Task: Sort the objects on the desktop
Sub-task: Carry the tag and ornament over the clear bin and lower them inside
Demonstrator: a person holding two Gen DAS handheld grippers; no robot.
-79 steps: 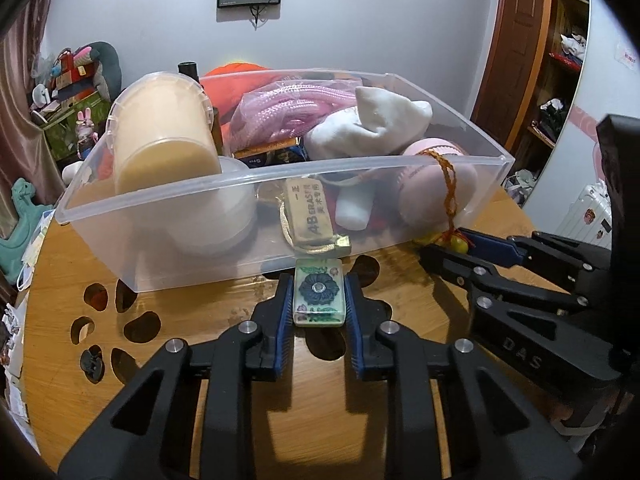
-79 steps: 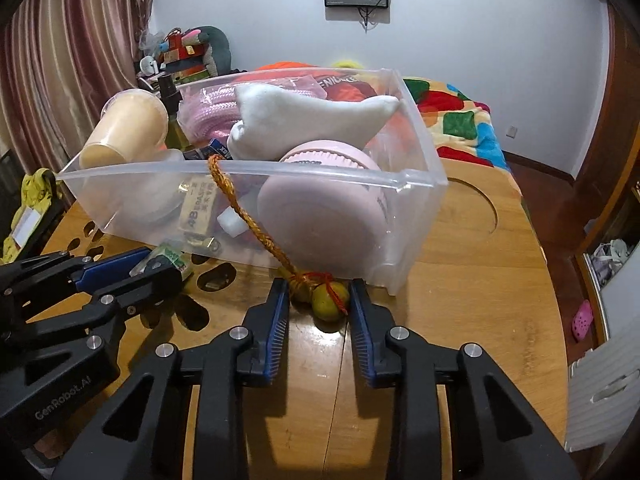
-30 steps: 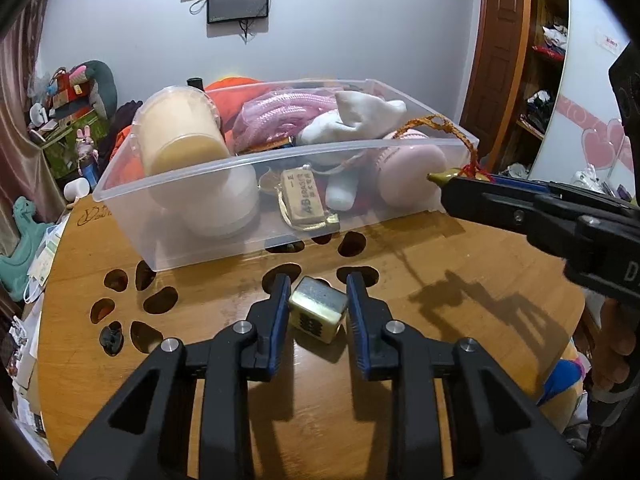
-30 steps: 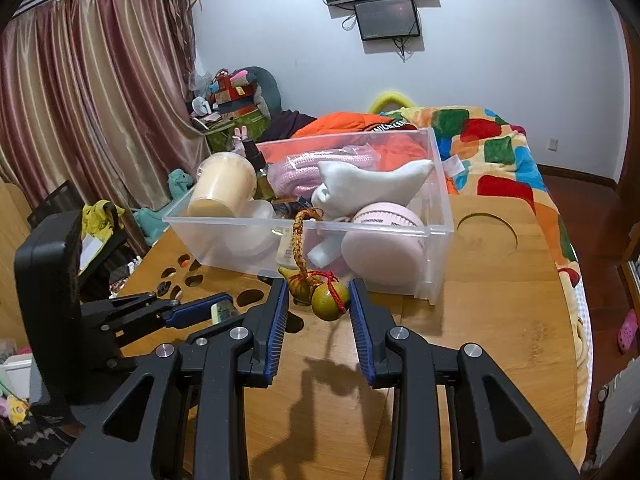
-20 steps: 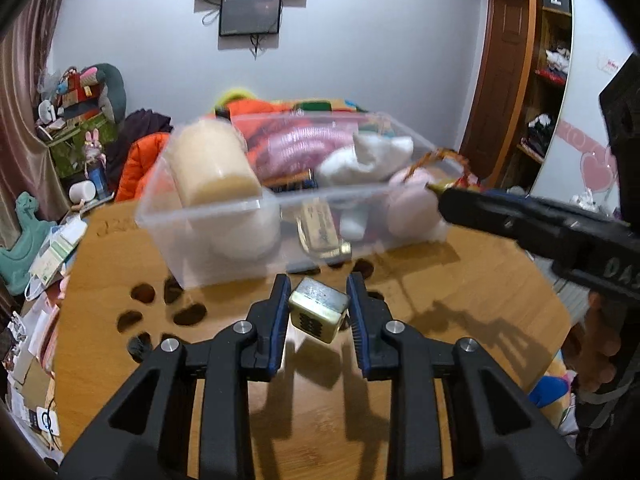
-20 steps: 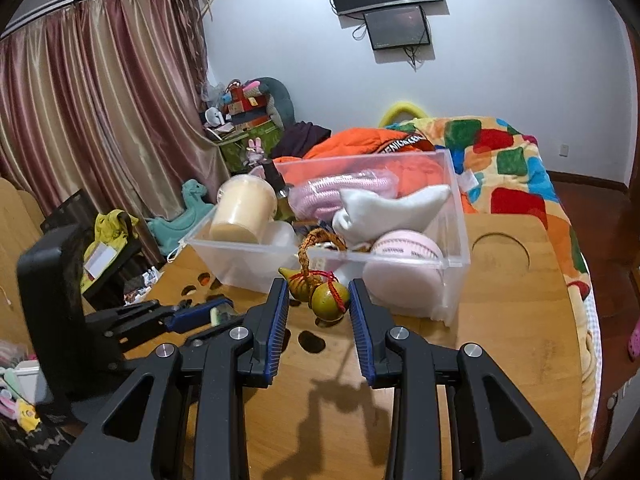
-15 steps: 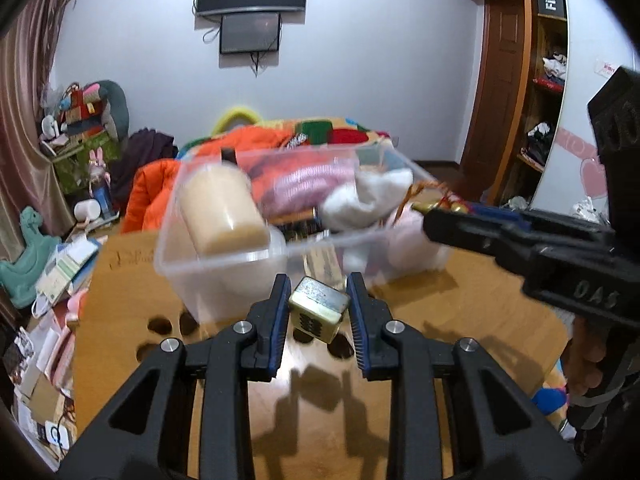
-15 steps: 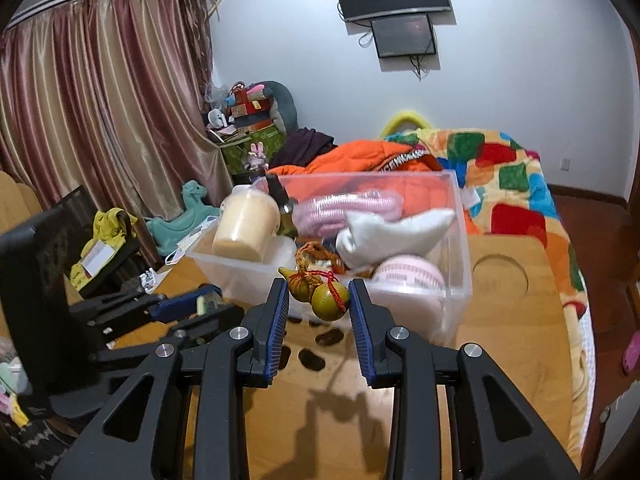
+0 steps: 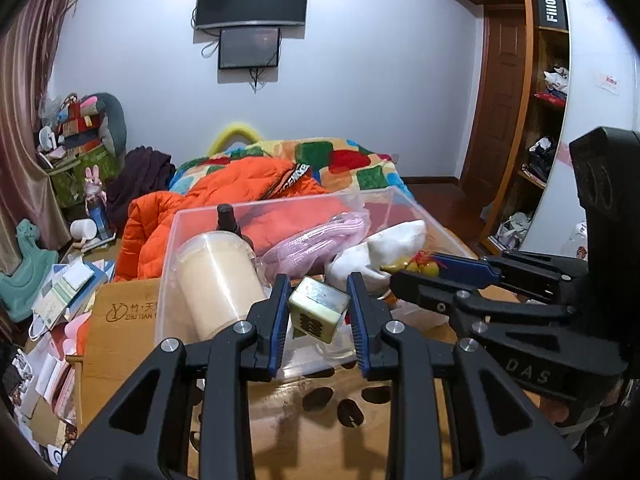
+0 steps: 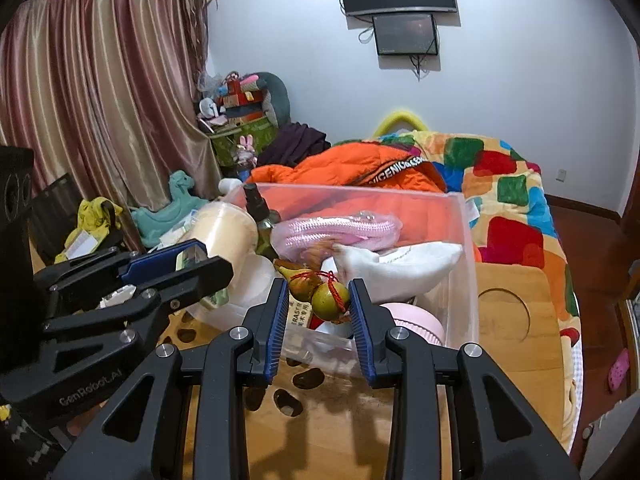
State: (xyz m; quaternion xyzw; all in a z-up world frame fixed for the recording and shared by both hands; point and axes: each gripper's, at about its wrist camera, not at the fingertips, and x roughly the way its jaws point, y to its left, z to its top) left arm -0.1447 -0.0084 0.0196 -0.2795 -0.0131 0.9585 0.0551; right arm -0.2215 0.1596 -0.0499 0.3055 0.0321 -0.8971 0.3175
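My left gripper (image 9: 319, 312) is shut on a small cream mahjong-style block (image 9: 318, 309) and holds it in the air just above the near rim of the clear plastic bin (image 9: 176, 256). My right gripper (image 10: 319, 300) is shut on a small green-brown gourd charm with red cord (image 10: 320, 294), raised over the same bin (image 10: 464, 264). The right gripper also shows in the left wrist view (image 9: 416, 270), to the right of the block. The left gripper shows in the right wrist view (image 10: 188, 258).
The bin holds a cream cup (image 9: 216, 280), a pink ribbed bundle (image 9: 316, 240), a white cloth (image 9: 384, 248), a dark bottle (image 10: 256, 204) and a pink round box (image 10: 416, 326). It stands on a wooden table with cut-out holes (image 9: 320, 420). A bed with an orange jacket (image 10: 360, 168) lies behind.
Both grippers have risen from the table with their objects and moved forward over the bin's near rim. The gourd's braided cord has lifted with it.
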